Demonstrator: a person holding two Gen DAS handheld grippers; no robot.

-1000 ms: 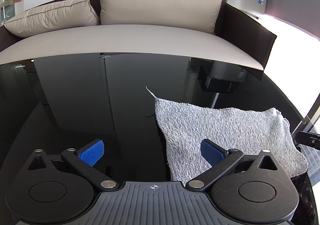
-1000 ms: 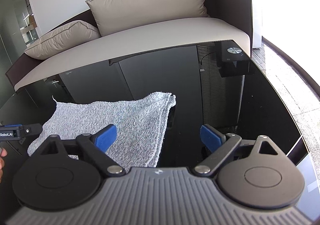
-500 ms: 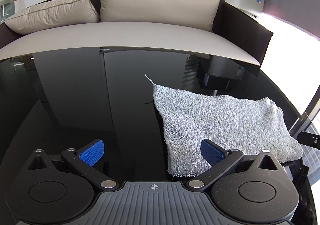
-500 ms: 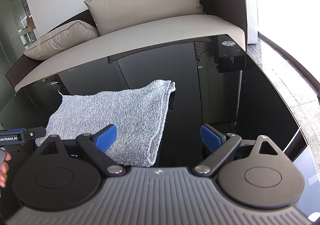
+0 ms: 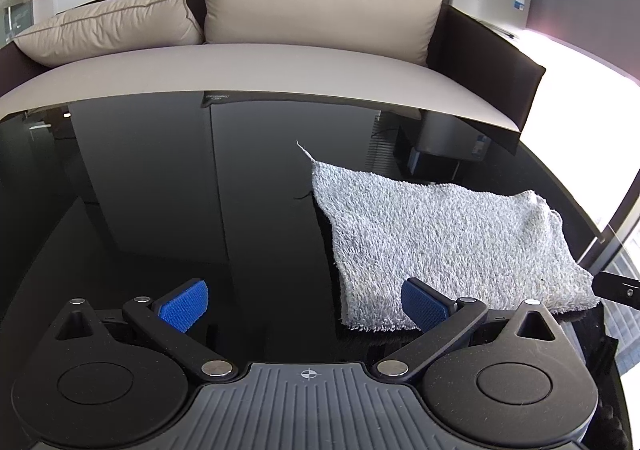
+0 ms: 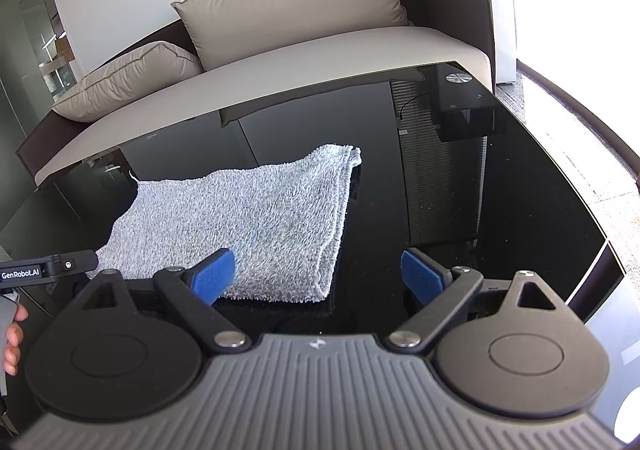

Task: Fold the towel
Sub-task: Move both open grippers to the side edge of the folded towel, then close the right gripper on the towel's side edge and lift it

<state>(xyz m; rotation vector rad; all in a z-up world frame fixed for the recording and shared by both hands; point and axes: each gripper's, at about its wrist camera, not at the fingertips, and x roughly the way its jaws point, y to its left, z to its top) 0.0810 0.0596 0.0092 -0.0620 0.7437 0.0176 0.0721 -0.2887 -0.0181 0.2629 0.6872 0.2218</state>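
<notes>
A grey terry towel lies folded flat on the black glass table, with its folded edge on the right side. It also shows in the right wrist view. My left gripper is open and empty, hovering near the towel's near left corner. My right gripper is open and empty, near the towel's near right corner. Neither gripper touches the towel. The left gripper's side arm shows at the left edge of the right wrist view.
A beige sofa with two cushions stands just behind the table's far edge. A black box sits past the table's far right corner. The table's right edge borders bright floor.
Both grippers have drawn back from the towel, so it sits farther ahead in both views. The towel itself has not moved.
</notes>
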